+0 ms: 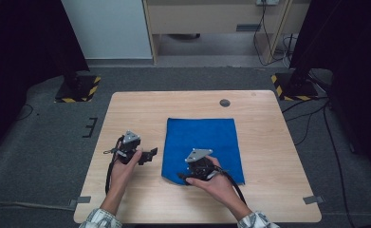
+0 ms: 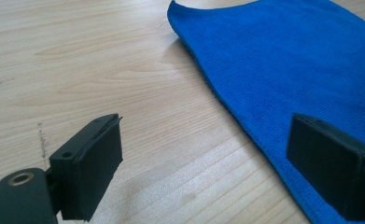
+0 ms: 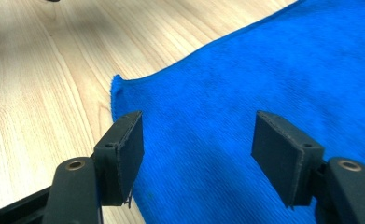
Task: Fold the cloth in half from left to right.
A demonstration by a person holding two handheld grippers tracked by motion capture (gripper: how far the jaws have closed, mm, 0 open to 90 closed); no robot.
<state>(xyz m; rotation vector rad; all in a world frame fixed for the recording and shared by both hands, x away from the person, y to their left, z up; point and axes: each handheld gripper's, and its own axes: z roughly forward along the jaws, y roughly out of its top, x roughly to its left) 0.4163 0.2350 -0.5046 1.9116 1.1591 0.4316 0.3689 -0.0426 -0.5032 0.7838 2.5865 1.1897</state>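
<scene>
My left gripper [image 1: 150, 155] gapes wide at centre-left, holding nothing. My right gripper [image 3: 196, 156] stands apart, empty, over the blue cloth's [image 3: 264, 84] lower corner.

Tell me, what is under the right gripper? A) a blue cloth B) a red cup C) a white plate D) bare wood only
A: the right gripper hangs with its jaws apart over the blue cloth, which lies flat on the wooden table and fills the space between and beyond the two pads.
</scene>
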